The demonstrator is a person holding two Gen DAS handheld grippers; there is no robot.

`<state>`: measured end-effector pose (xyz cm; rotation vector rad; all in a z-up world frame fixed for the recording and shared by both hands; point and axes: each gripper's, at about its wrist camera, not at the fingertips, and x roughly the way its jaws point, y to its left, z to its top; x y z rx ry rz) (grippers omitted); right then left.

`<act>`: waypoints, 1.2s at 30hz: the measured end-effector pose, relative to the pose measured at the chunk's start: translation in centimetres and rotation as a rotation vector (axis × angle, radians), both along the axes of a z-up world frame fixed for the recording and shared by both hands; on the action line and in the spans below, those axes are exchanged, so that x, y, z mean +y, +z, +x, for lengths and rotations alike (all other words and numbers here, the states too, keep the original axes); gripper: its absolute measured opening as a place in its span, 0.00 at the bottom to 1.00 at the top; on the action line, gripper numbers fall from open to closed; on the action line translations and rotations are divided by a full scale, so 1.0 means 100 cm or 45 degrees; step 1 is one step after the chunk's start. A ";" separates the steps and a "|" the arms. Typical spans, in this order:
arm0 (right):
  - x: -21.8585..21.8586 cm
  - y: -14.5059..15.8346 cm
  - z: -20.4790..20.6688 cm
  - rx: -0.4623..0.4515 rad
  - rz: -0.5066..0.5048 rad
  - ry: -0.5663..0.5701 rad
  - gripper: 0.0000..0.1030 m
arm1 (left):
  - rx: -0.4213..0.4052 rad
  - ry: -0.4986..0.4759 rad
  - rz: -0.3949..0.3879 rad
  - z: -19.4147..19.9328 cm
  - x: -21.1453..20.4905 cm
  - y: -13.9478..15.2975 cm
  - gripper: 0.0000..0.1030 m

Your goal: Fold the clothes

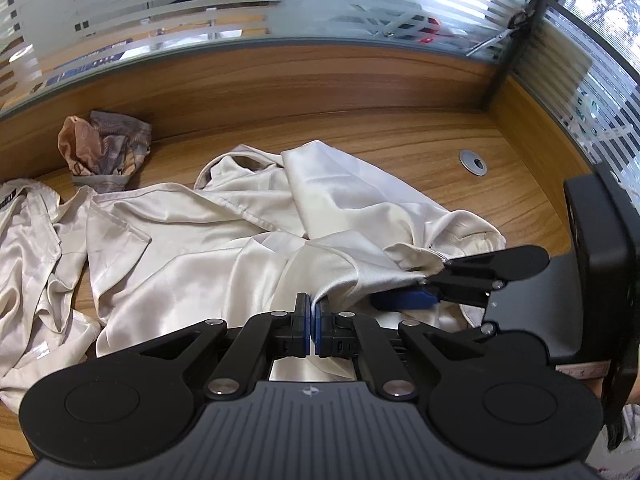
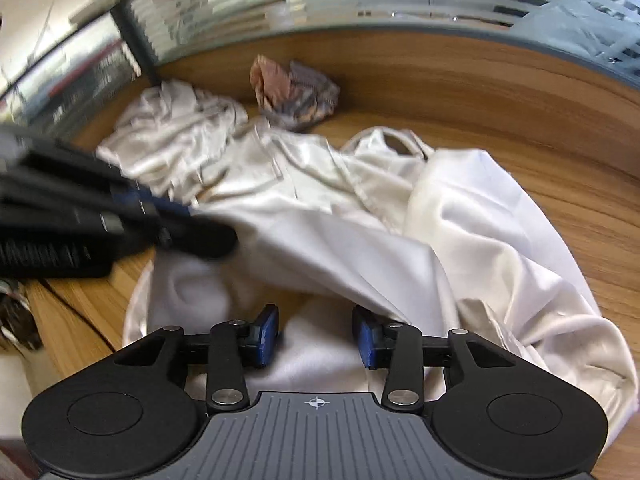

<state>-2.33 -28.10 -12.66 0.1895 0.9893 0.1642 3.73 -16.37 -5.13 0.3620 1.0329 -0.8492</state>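
Note:
A cream satin garment (image 1: pixel 192 240) lies rumpled across the wooden desk (image 1: pixel 400 140); it fills the middle of the right wrist view (image 2: pixel 360 216). My left gripper (image 1: pixel 313 320) is shut on a fold of it near the front edge. In the right wrist view the left gripper (image 2: pixel 188 212) comes in blurred from the left, its tip at the fabric. My right gripper (image 2: pixel 316 338) is open, with a raised edge of the same garment lying between its blue pads (image 2: pixel 366 340). Seen from the left wrist, the right gripper (image 1: pixel 412 280) reaches in from the right beside my left one.
A second cream garment (image 1: pixel 24 248) is heaped at the left (image 2: pixel 172 132). A crumpled brown and grey patterned cloth (image 1: pixel 106 148) sits by the back panel (image 2: pixel 296 92). Frosted glass partitions (image 1: pixel 280 4) enclose the desk. A metal cable grommet (image 1: pixel 473 161) lies at back right.

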 end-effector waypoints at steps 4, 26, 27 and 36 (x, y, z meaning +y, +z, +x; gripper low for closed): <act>-0.001 -0.006 -0.001 0.034 -0.028 0.014 0.37 | 0.003 0.008 0.005 0.000 -0.001 -0.003 0.02; -0.049 0.120 -0.037 -0.248 0.511 -0.110 0.03 | 0.014 0.038 -0.047 -0.001 0.004 0.005 0.02; -0.047 0.119 -0.036 -0.237 0.465 -0.116 0.03 | 0.016 0.034 -0.050 -0.003 0.004 0.005 0.02; -0.030 0.086 -0.043 -0.067 0.113 -0.118 0.08 | 0.046 0.008 -0.057 -0.015 0.007 0.002 0.02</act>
